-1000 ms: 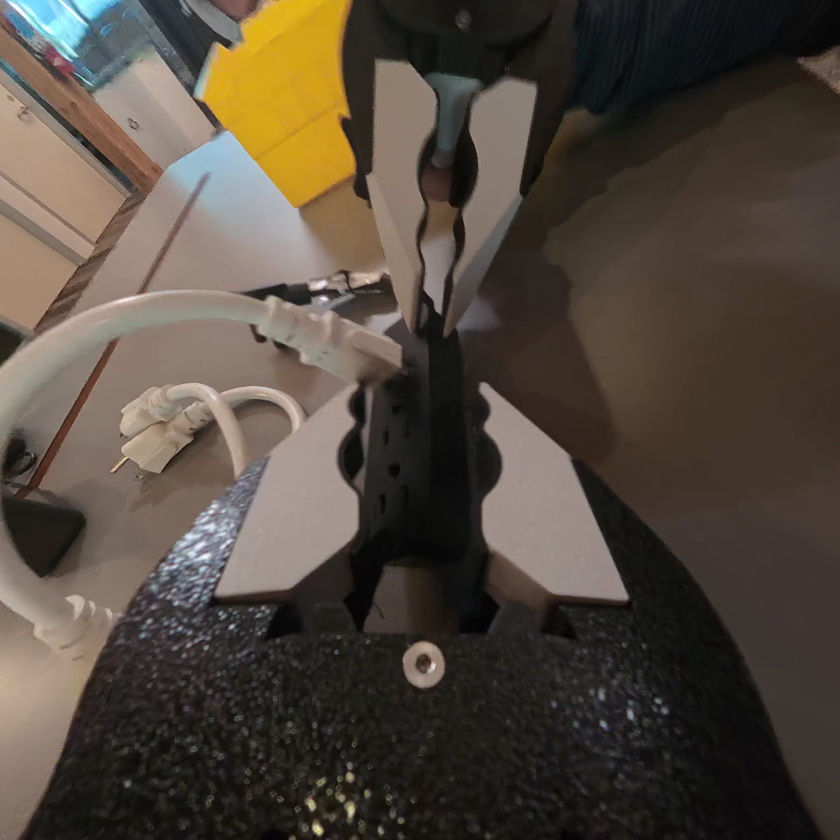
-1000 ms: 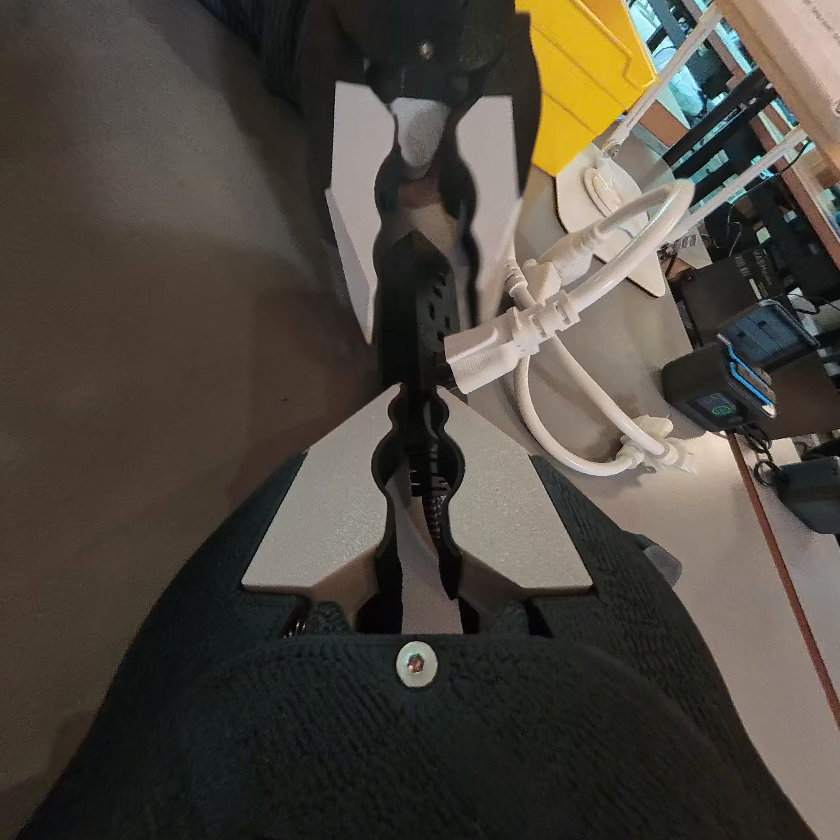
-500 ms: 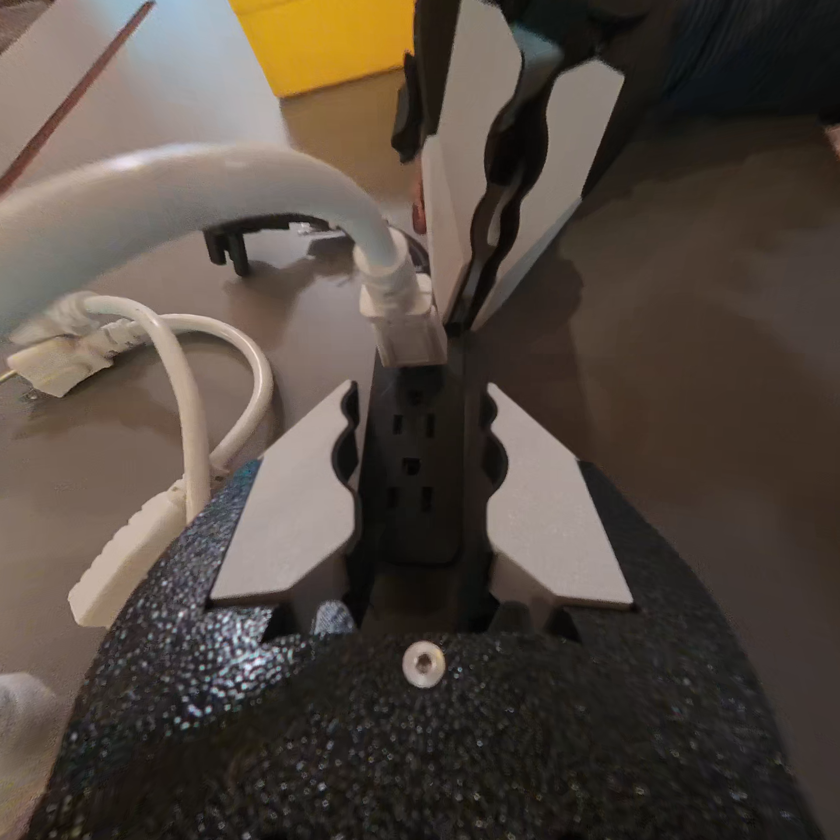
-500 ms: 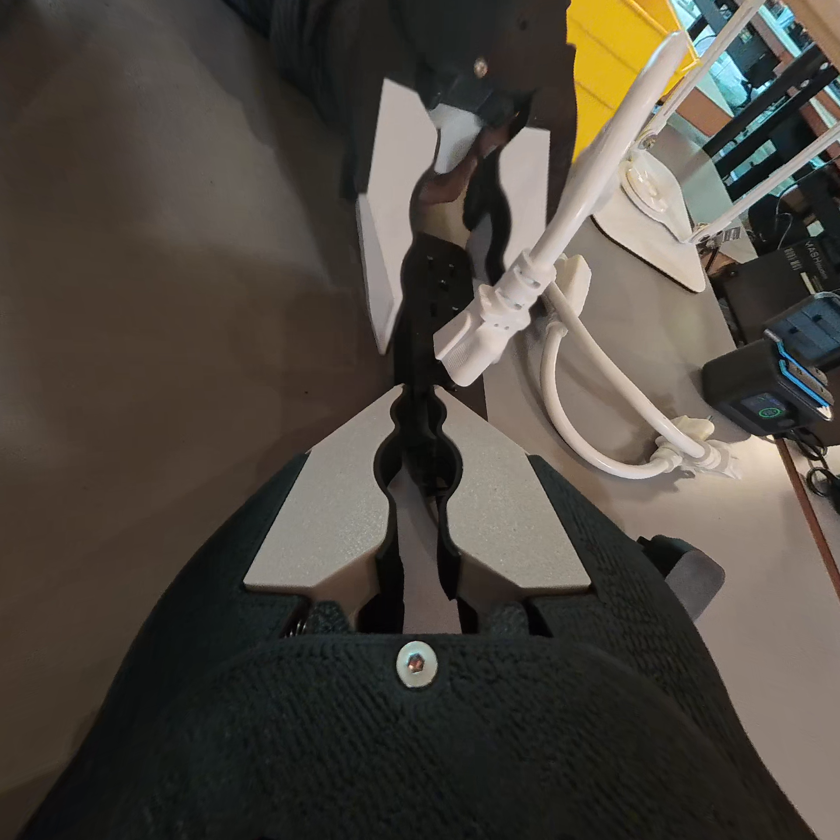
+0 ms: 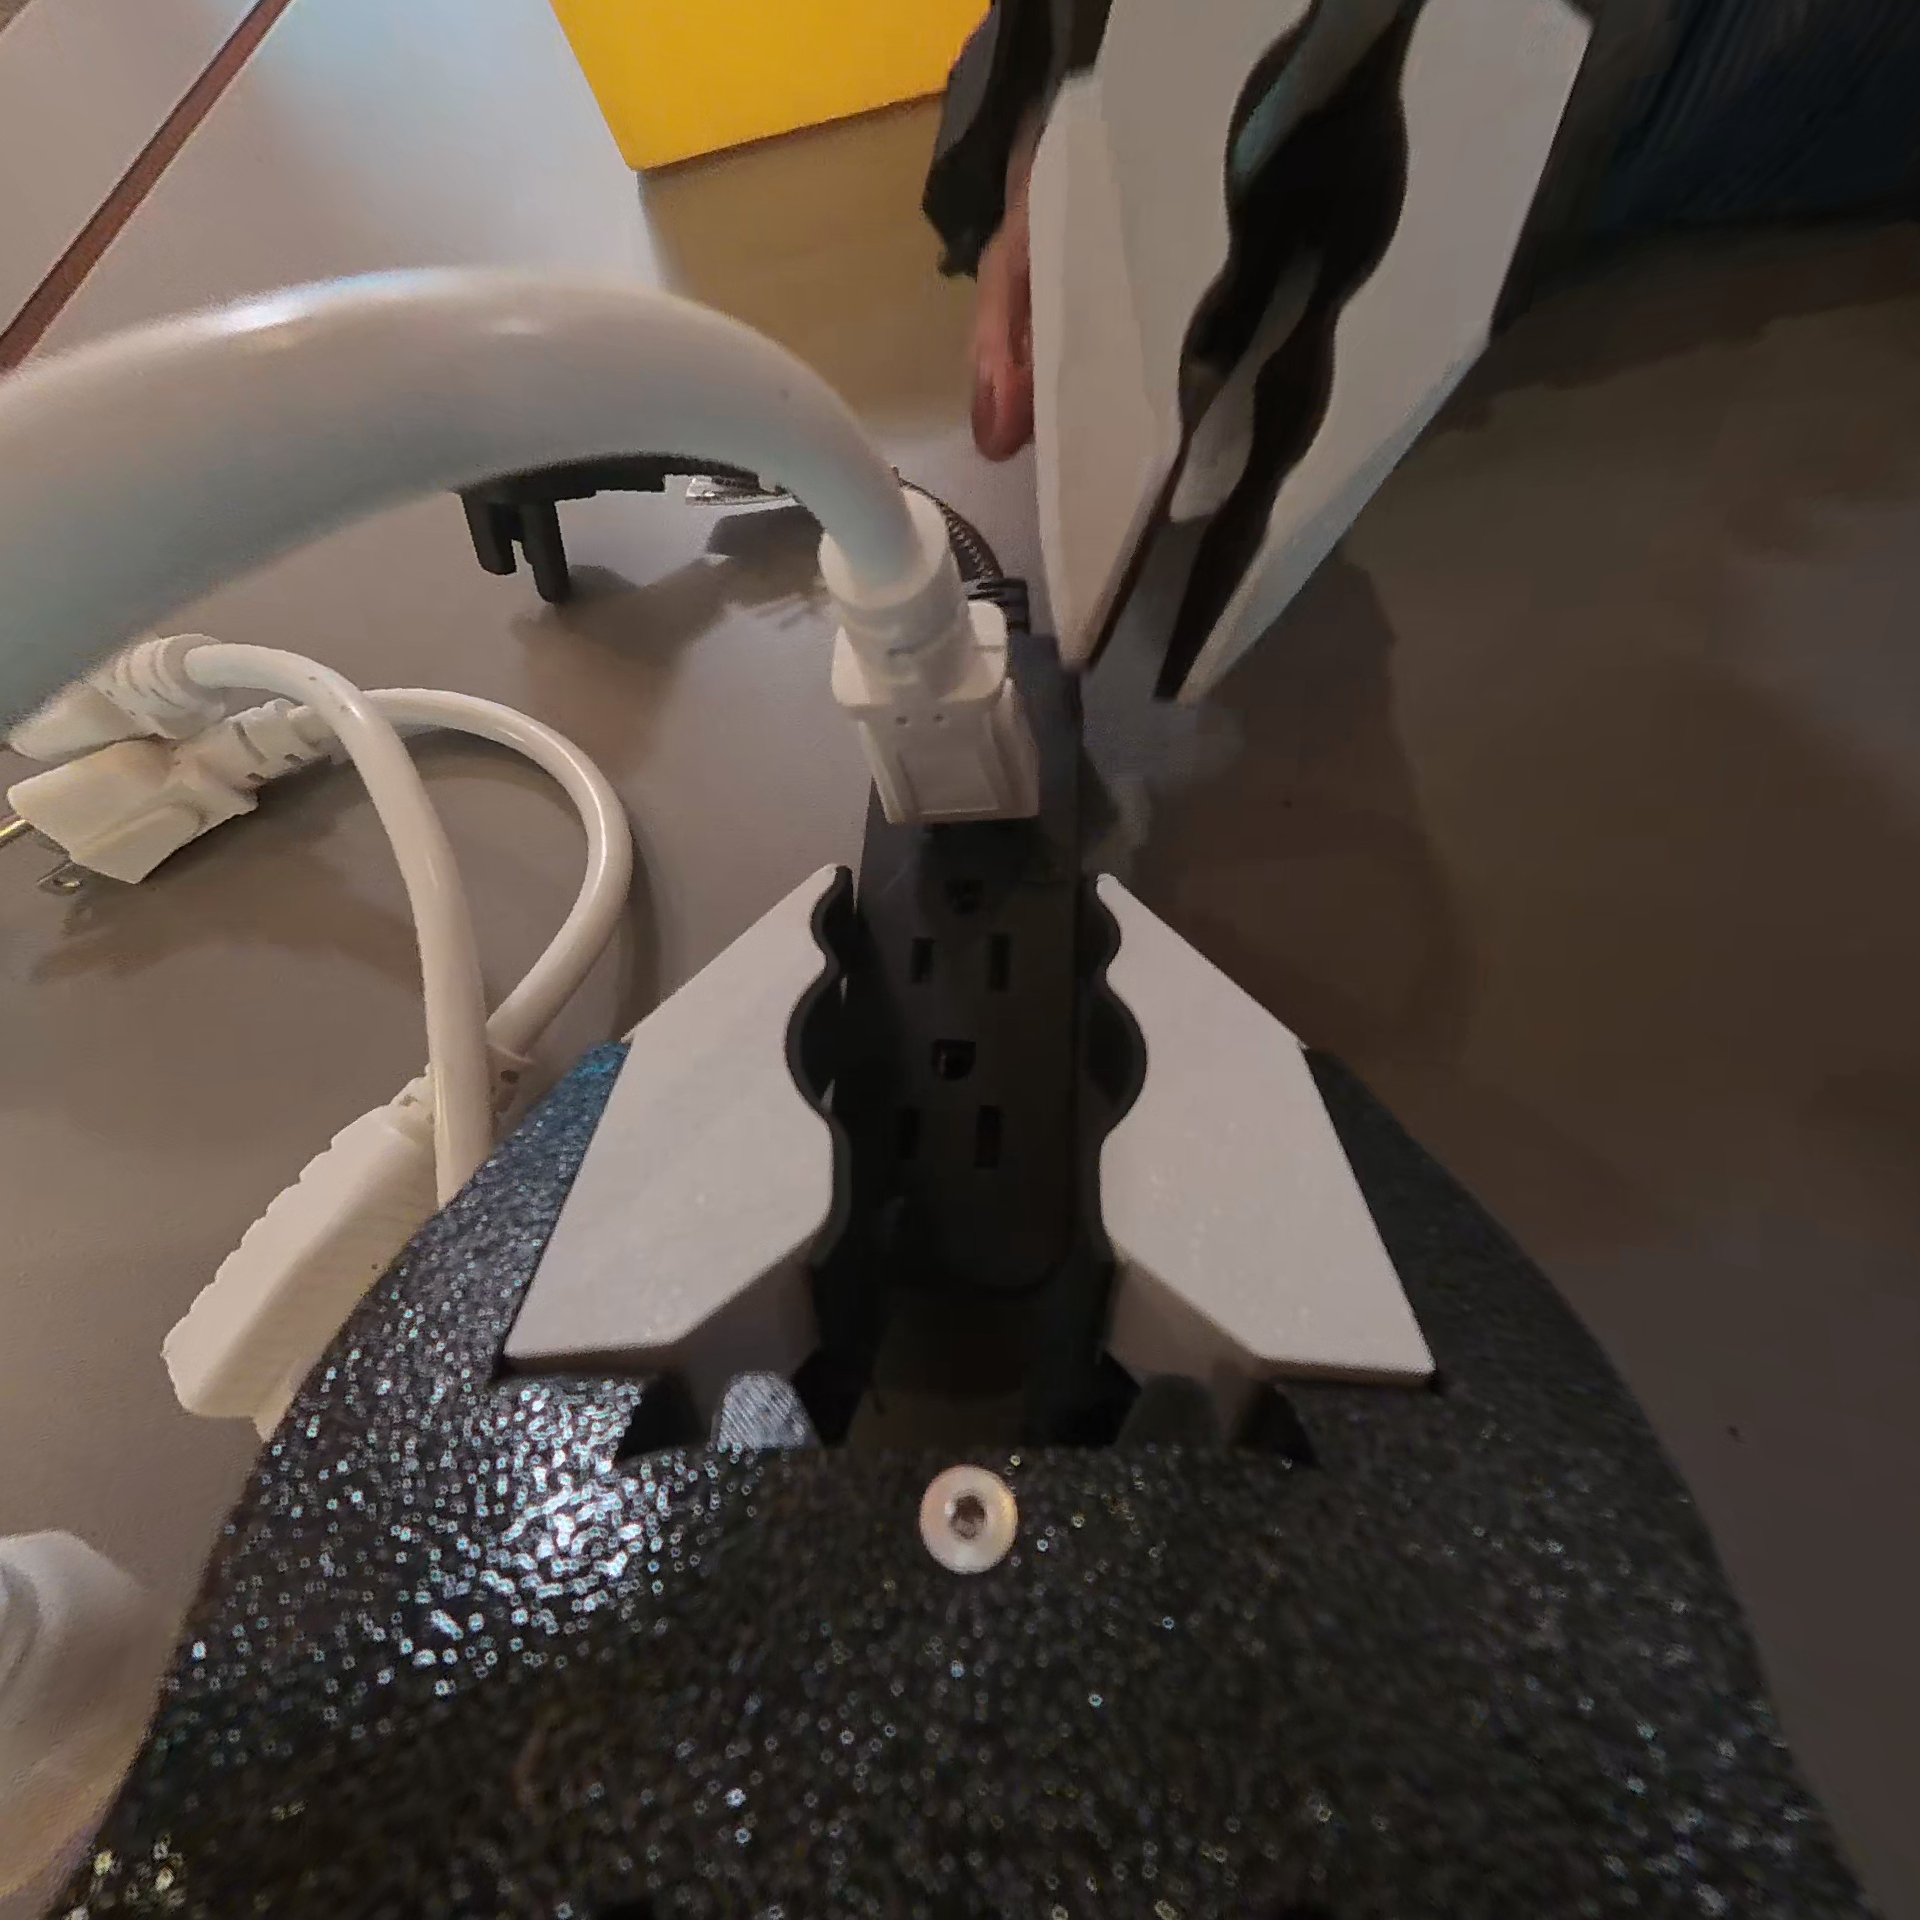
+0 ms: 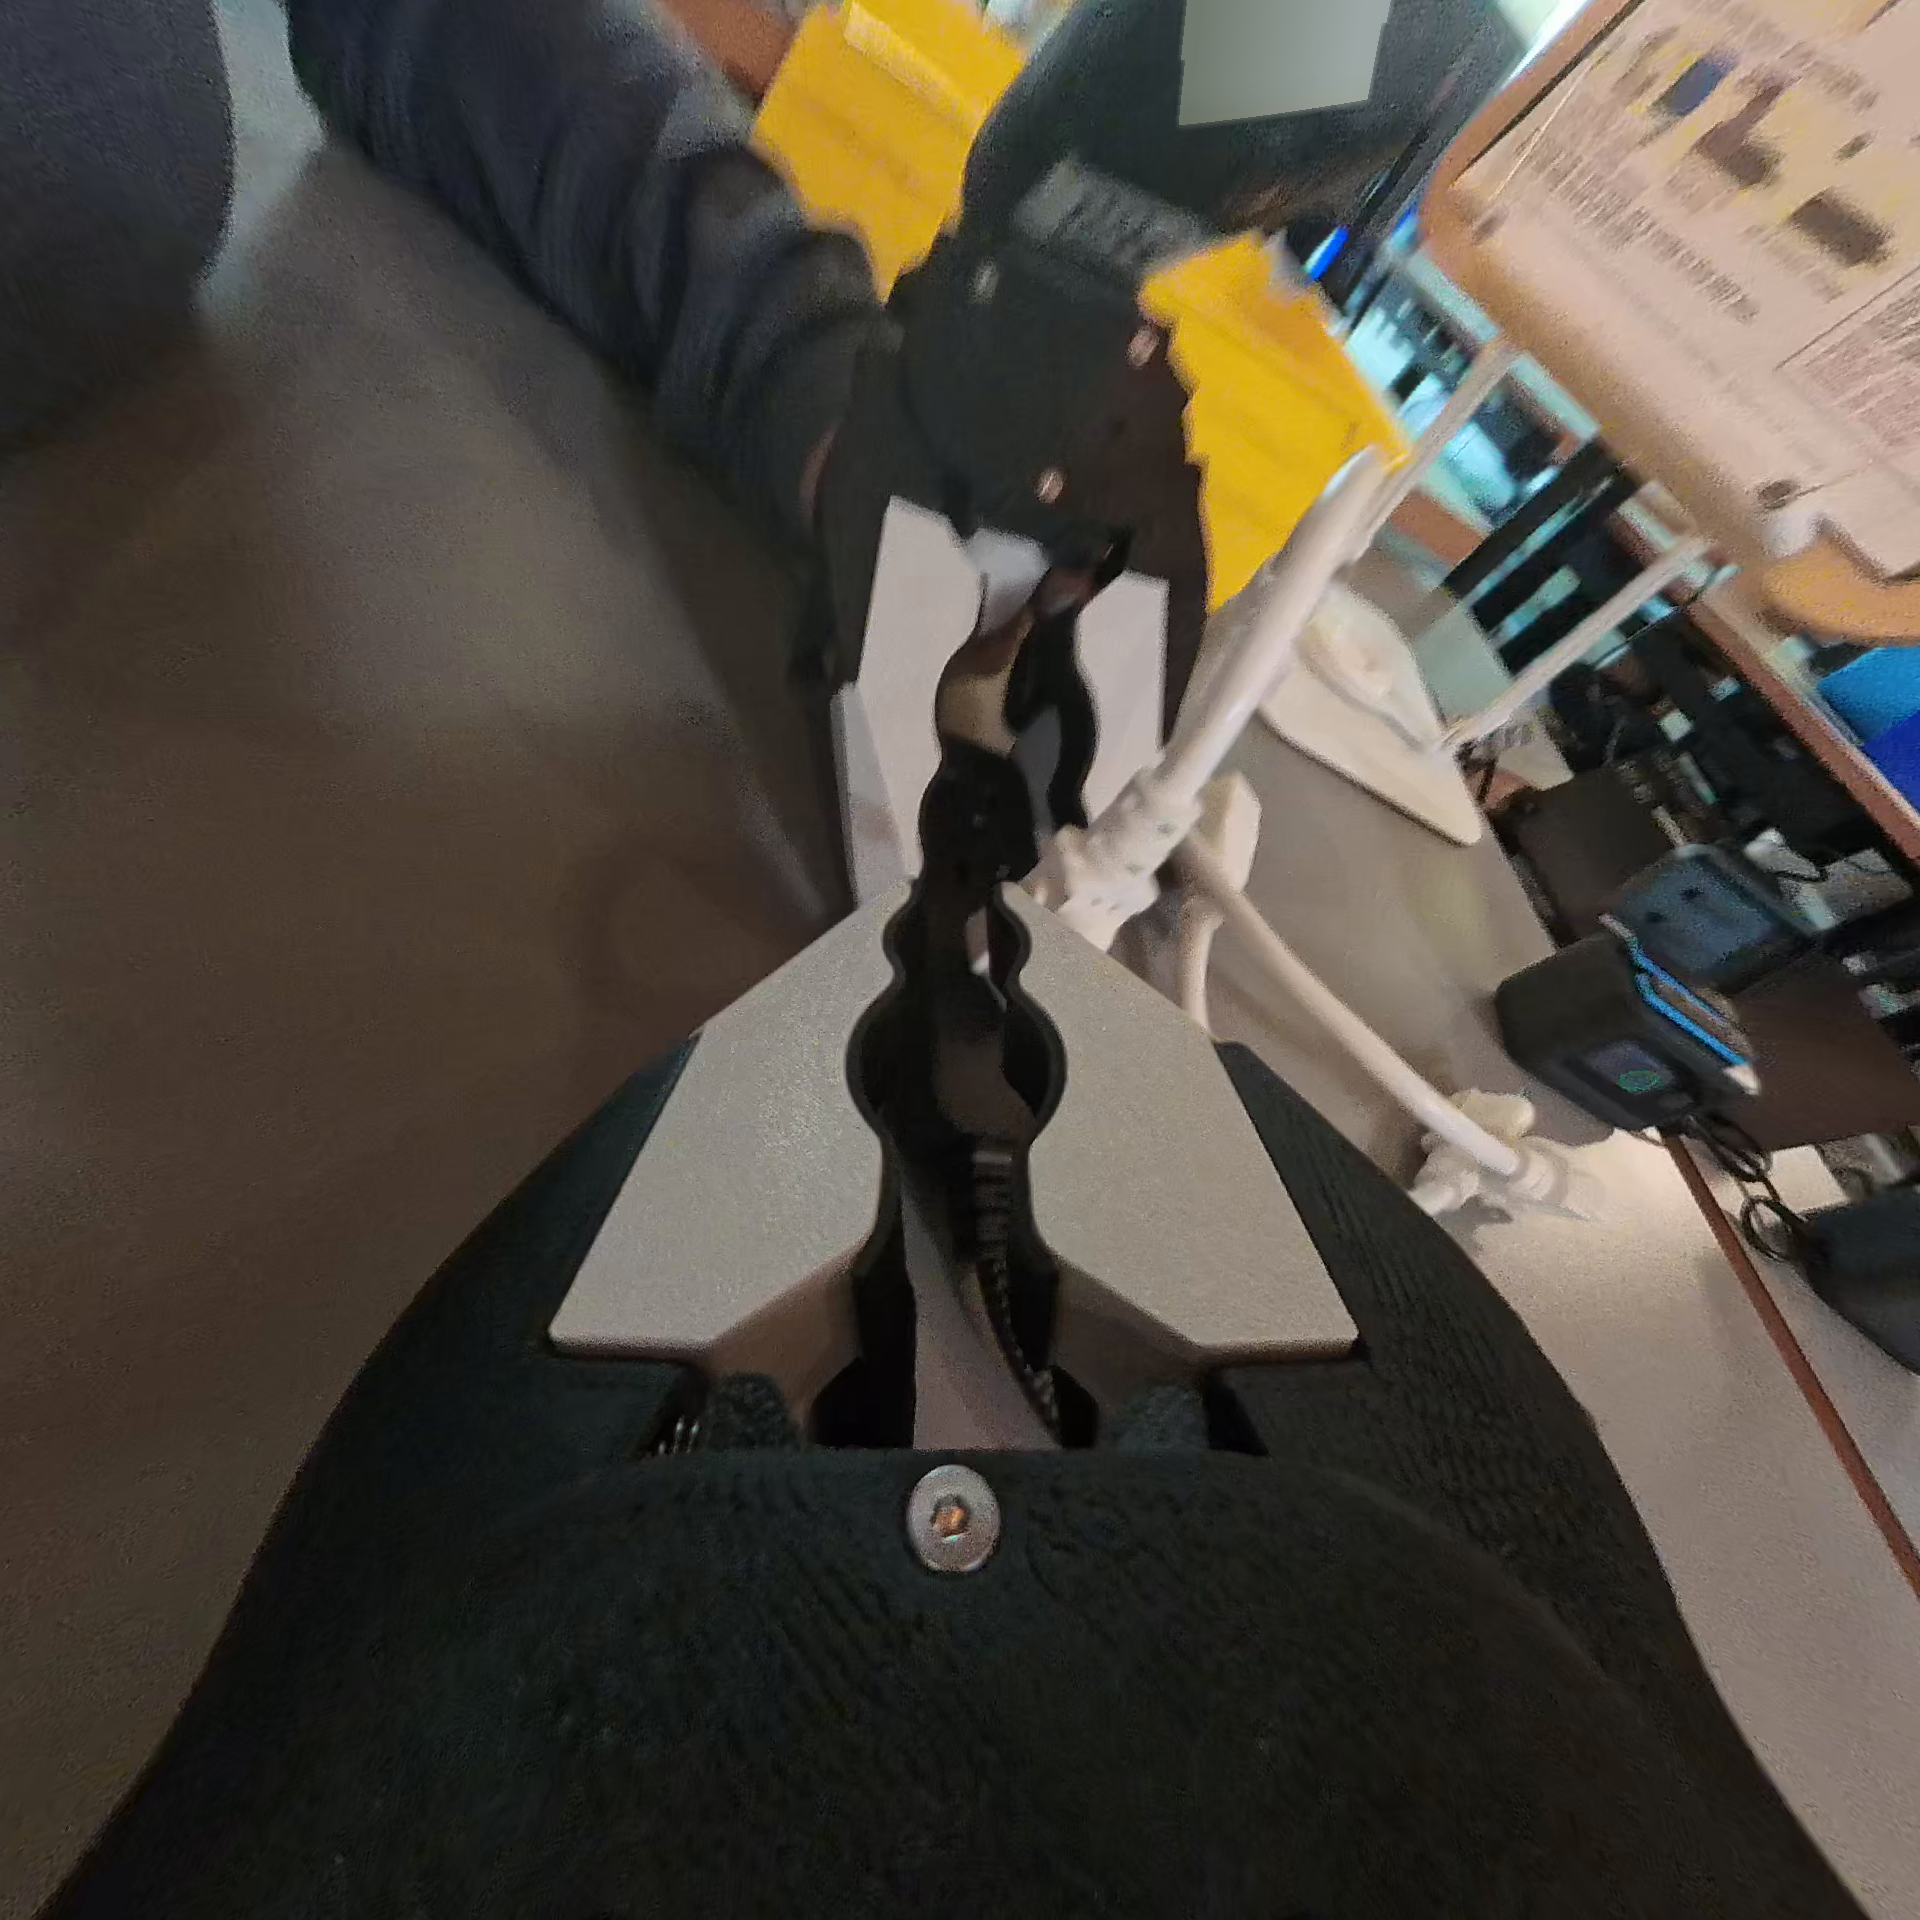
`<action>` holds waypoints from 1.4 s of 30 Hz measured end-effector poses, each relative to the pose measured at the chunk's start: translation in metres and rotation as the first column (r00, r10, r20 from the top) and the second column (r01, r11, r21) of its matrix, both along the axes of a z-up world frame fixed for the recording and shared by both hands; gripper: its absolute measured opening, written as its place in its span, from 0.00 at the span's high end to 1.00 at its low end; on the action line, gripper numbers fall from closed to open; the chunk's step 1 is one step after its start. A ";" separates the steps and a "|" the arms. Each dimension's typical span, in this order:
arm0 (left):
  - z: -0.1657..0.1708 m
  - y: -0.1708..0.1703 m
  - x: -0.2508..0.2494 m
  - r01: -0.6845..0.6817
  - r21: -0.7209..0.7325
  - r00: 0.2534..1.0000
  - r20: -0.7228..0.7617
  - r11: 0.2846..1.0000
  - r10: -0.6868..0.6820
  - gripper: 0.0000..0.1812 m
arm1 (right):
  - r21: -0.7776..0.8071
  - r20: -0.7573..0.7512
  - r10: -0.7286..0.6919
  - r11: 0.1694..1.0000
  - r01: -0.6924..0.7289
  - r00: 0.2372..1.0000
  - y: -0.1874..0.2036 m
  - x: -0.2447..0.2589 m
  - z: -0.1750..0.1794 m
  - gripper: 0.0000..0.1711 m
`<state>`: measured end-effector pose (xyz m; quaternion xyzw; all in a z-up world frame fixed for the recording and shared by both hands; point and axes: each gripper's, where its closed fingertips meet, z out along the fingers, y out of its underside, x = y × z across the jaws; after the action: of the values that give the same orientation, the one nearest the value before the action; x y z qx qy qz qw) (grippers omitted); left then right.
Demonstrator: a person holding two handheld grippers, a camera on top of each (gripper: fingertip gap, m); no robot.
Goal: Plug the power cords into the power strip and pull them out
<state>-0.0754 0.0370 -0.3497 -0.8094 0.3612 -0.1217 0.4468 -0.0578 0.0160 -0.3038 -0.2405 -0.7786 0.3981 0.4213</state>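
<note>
Power strip (image 5: 966, 1049) — black, held between the left gripper (image 5: 966, 1049) fingers in the left wrist view, which are clamped on its sides near its near end. A white plug (image 5: 940, 738) sits in a socket toward 12 o'clock, its thick cord (image 5: 436, 384) arching off to 9 o'clock. Two free sockets show below it. More white cords (image 5: 457, 862) lie on the grey worktop (image 5: 1558, 935) at 9 o'clock, one spare plug (image 5: 114, 821) at the far left. The right gripper (image 5: 1143, 644) stands at 1 o'clock over the strip's far end.

In the right wrist view, blurred, the right gripper (image 6: 961, 914) is closed on the strip's (image 6: 971, 831) cable end, its black lead (image 6: 1003, 1278) running back between the fingers. The plugged white cord (image 6: 1164, 790) rises at 1 o'clock; a yellow bin (image 6: 1268, 374) lies beyond.

The risk as I judge it: neither gripper holds the plug, so the cord's weight could twist the strip in the grip or lever the plug loose.
</note>
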 end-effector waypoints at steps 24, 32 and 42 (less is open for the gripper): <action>0.000 0.000 0.001 0.013 0.014 1.000 -0.016 1.000 -0.012 0.77 | -0.356 0.762 0.087 0.884 0.302 0.642 -0.006 -0.086 0.052 0.82; 0.000 0.001 0.000 0.008 0.009 1.000 -0.010 1.000 -0.008 0.77 | -0.325 0.362 -0.183 0.894 0.308 0.914 0.016 -0.074 0.080 0.94; -0.001 0.002 0.001 0.014 -0.001 1.000 -0.005 1.000 -0.014 0.77 | -0.410 -0.191 -0.367 0.872 0.266 0.910 0.011 -0.036 0.080 0.96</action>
<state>-0.0740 0.0387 -0.3503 -0.8073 0.3681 -0.1229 0.4445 -0.0942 0.0268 -0.2241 -0.3868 -0.5747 0.4926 0.5268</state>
